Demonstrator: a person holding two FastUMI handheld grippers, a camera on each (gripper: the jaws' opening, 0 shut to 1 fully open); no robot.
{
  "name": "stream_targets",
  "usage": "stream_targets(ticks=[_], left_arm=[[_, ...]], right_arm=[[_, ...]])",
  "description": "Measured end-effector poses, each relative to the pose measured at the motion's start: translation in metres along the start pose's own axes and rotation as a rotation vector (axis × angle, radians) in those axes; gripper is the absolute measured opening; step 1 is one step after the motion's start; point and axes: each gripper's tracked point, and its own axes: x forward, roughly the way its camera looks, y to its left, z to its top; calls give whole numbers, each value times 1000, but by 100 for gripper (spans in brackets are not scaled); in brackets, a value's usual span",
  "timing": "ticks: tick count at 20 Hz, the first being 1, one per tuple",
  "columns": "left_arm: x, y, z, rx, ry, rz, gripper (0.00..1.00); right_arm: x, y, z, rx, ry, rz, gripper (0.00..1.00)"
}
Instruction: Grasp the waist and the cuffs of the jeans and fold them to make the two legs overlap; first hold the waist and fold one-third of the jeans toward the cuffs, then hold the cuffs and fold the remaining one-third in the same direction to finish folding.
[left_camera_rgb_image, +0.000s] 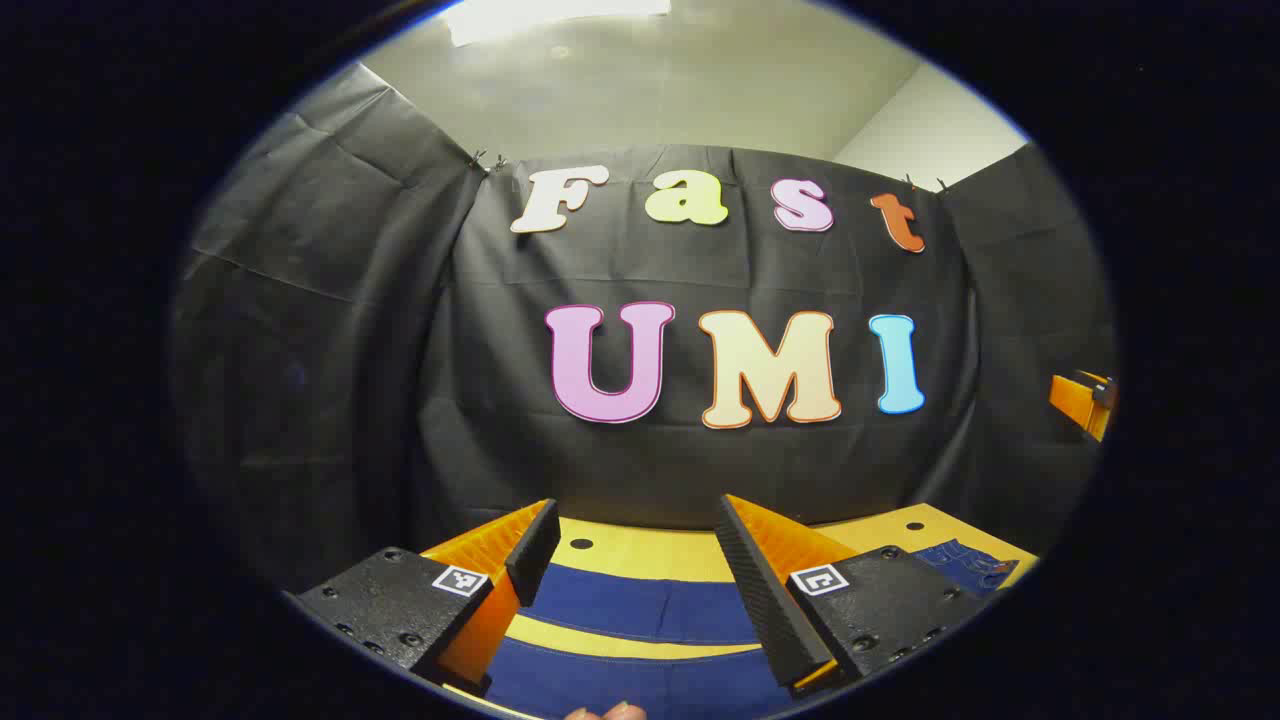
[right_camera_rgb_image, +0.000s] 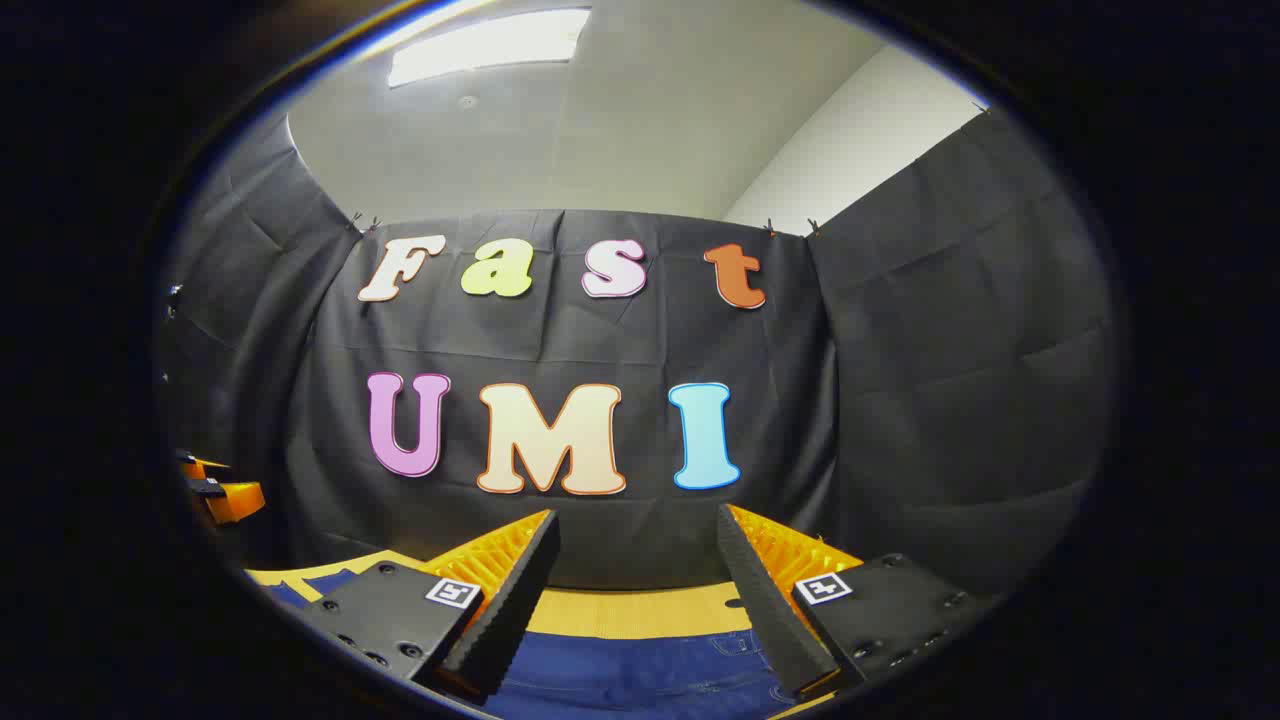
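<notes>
Dark blue denim jeans (left_camera_rgb_image: 640, 610), one pair, are lying flat on the yellow wooden table (left_camera_rgb_image: 640, 548), showing under both grippers. In the left gripper view two blue bands are showing with a strip of yellow table between them, which looks like the two legs lying side by side and running across the view; a bunched part with stitching is lying at the right (left_camera_rgb_image: 965, 565). In the right gripper view the denim (right_camera_rgb_image: 640, 670) with a stitched pocket is lying just below the fingers. The long axis seems to be running left to right across the table.

The left gripper (left_camera_rgb_image: 640, 545) is hanging above the cloth with its fingers spread wide, gripping nothing. The right gripper (right_camera_rgb_image: 640, 550) is likewise gaping wide, holding nothing. Two fingertips of a hand (left_camera_rgb_image: 605, 712) are peeking in at the bottom edge of the left gripper view.
</notes>
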Motion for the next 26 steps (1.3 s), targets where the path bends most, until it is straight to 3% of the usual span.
stream_targets(ticks=[16,20,22,25,26], left_arm=[[-9,16,-22,38,54,14,94],[-17,31,-41,120,98,3,93],[-24,37,-52,174,124,-25,98],[-34,52,-78,288,183,-75,95],[-37,57,-85,320,205,-86,100]], right_arm=[[-1,10,-8,0,17,37,98],[-5,11,-16,0,25,33,98],[-6,12,-24,1,35,29,98],[-10,13,-41,10,60,14,98],[-12,14,-45,13,67,8,98]])
